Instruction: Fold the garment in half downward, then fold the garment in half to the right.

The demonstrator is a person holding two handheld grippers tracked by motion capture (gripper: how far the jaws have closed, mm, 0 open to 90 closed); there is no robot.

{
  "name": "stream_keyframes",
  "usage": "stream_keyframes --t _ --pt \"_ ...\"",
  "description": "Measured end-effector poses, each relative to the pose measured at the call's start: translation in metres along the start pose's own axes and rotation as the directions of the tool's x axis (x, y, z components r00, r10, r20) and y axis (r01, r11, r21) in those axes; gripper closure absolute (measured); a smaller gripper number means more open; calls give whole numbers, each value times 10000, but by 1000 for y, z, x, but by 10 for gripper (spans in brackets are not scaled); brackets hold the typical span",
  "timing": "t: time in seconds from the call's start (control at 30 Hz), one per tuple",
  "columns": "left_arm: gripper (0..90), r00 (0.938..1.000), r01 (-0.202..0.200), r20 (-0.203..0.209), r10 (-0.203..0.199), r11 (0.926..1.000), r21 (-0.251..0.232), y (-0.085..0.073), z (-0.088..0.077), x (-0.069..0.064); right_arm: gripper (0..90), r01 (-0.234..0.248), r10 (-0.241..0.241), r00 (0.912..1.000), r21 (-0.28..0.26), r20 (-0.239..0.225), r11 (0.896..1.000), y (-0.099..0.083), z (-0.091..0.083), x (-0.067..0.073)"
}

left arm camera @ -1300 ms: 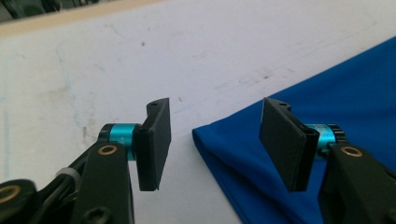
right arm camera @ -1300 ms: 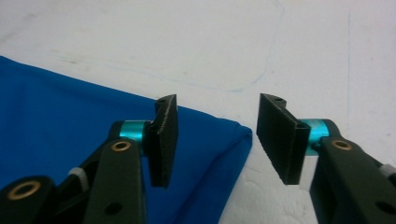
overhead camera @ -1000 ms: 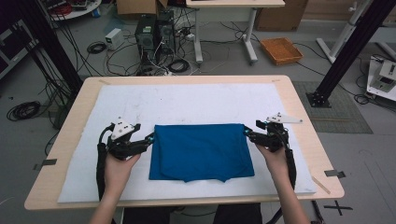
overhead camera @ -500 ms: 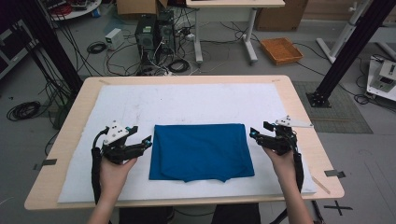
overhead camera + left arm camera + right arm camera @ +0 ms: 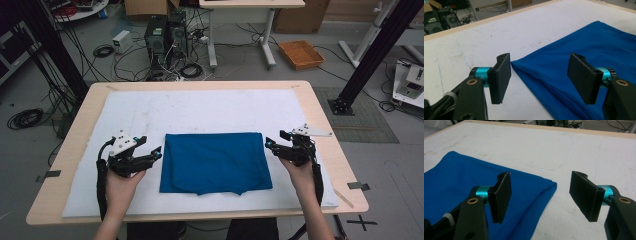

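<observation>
A blue cloth lies folded in a flat rectangle in the middle of the white mat. My left gripper rests just off the cloth's left edge, pointing at it, jaws wide apart. In the left gripper view the left gripper is open over the cloth's near corner. My right gripper sits just off the right edge. Its jaws have just been opening. In the right gripper view the right gripper grips nothing; a corner of the cloth lies below the gap.
The mat covers most of the wooden table. On the floor beyond the far edge are computer towers, tangled cables and an orange tray. A black stand rises at the right.
Both grippers have drawn back a little from the cloth's side edges, the left one to the left and the right one to the right. The cloth has stayed flat.
</observation>
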State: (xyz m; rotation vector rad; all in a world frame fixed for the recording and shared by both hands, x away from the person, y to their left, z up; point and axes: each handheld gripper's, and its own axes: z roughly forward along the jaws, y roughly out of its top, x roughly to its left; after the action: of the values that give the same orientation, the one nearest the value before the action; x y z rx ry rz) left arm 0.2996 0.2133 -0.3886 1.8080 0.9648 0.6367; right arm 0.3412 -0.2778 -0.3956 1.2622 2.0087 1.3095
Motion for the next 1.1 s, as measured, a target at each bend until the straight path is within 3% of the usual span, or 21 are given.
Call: stream_keyframes --t 0.6,1.1 --pt "355 10000 -35 43 35 9999 123 -2 0 -2 341 30 -30 10000 -62 20 10000 2 1 2" --pt "359 9996 268 -90 -265 9992 283 -5 -6 1 342 65 -67 9999 -217 -95 9997 8 7 5"
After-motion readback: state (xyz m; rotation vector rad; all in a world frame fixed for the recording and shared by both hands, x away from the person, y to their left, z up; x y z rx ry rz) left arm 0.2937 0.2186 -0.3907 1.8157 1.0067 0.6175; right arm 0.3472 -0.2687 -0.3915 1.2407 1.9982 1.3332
